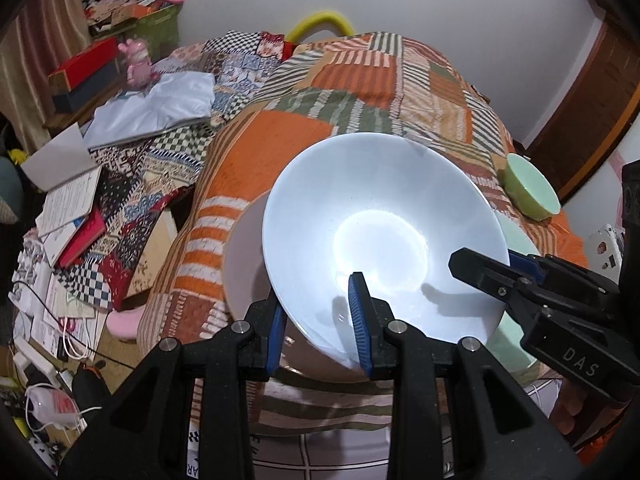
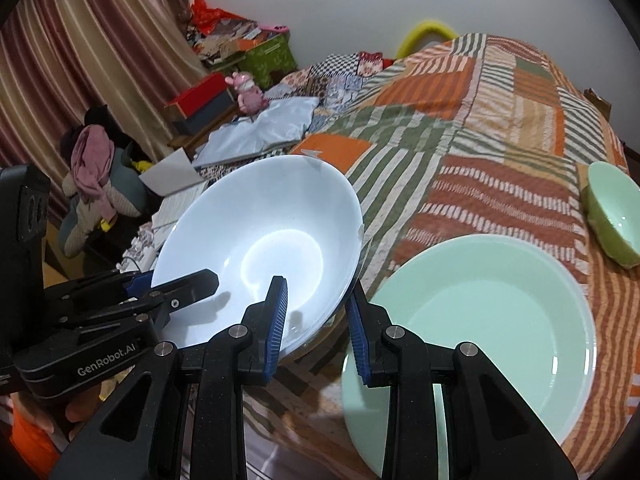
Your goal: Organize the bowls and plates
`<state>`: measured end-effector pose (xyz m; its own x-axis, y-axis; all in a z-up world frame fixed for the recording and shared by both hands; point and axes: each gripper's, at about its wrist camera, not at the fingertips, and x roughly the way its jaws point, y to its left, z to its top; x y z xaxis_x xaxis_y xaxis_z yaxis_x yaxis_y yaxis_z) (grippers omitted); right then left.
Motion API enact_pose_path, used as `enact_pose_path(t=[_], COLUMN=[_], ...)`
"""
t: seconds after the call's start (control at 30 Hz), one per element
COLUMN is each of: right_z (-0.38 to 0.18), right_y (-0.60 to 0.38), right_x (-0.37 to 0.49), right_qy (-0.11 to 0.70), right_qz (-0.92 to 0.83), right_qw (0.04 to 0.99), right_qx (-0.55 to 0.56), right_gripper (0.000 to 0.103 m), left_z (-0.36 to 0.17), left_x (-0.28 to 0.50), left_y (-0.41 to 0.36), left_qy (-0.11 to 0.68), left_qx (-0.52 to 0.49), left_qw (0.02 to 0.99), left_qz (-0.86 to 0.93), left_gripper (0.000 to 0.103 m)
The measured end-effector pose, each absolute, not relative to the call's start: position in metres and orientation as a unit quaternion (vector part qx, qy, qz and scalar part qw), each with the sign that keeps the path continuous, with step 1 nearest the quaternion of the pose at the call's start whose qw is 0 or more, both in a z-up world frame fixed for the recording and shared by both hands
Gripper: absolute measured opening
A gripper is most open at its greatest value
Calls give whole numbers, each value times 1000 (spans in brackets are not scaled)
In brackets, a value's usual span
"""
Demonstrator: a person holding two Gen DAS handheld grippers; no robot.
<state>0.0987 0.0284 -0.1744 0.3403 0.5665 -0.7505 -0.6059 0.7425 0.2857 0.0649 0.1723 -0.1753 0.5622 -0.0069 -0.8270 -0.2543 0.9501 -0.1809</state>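
Both the left hand-held gripper (image 1: 320, 320) and the right hand-held gripper (image 2: 316, 320) were clenched on opposite rims of the wide white glossy bowl (image 1: 380, 216), tilted above the bed's patchwork quilt (image 1: 360, 80), beside the pale green round plate (image 2: 480, 320)

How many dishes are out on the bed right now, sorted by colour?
White: 2, the white bowl held up by both grippers, left gripper and right gripper, and a white dish lying under it.
Green: 2, the green plate and the small green bowl.
Total: 4
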Motion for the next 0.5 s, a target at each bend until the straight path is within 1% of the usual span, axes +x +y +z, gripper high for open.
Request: enact_pose_path(t=[0.5], right_z=[-191], right_y=[41], right_x=[103], right_qy=[471], right_qz=[365], right_qw=[802], right_qx=[-32], right_gripper=[27], left_z=[-197], left_x=[65], left_y=[186], left_qy=[480], left_qx=[-155], left_qw=[860], left_qz=[78], left_gripper=[30])
